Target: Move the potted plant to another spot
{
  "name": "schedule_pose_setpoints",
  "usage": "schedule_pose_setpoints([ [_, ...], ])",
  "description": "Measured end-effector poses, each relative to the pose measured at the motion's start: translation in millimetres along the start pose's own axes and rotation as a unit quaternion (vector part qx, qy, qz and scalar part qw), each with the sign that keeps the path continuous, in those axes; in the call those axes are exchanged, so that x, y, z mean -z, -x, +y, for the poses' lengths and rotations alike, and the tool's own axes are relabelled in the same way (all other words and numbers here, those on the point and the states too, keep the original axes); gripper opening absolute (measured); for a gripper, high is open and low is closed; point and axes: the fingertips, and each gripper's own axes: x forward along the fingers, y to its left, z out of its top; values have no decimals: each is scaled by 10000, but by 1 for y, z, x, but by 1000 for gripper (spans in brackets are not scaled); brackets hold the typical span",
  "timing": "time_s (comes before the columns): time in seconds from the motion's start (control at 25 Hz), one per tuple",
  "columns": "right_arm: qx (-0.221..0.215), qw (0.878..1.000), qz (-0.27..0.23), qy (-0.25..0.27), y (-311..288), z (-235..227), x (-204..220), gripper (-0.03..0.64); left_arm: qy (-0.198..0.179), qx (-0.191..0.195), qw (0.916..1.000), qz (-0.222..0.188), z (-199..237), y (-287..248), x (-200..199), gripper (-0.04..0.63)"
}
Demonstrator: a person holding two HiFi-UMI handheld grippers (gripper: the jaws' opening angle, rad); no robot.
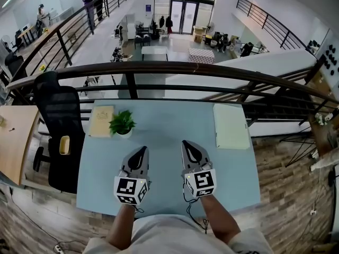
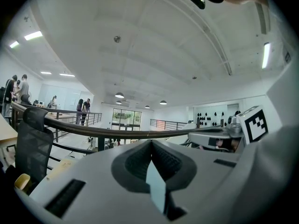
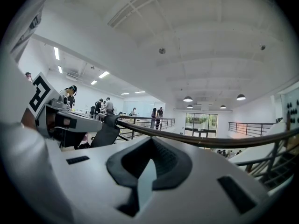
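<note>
the left gripper (image 1: 141,152) is closed, its dark pads (image 2: 135,164) meeting at the tip with nothing between them, and the right gripper (image 1: 188,145) is closed the same way, its pads (image 3: 170,160) together and empty. both are held side by side above the near middle of the light blue table (image 1: 175,168), pointing away from the person towards the far edge, each with its marker cube at the wrist end. neither touches anything on the table. the potted plant (image 1: 122,123), green leaves in a small white pot, stands upright near the far left corner of the table, ahead and slightly left of the left gripper and well apart from it. just beside it on its left lies a tan book (image 1: 100,120). a pale pad (image 1: 231,126) lies flat towards the far right corner. a black office chair (image 1: 61,126) stands against the table's left side, and a dark railing (image 1: 175,69) runs along behind the far edge.
</note>
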Motion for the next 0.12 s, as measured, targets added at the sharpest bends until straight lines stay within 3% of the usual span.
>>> schedule_pose_setpoints([
  [0.12, 7, 10000, 12, -4, 1, -1, 1, 3, 8, 12, 10000, 17, -2, 0, 2, 11],
])
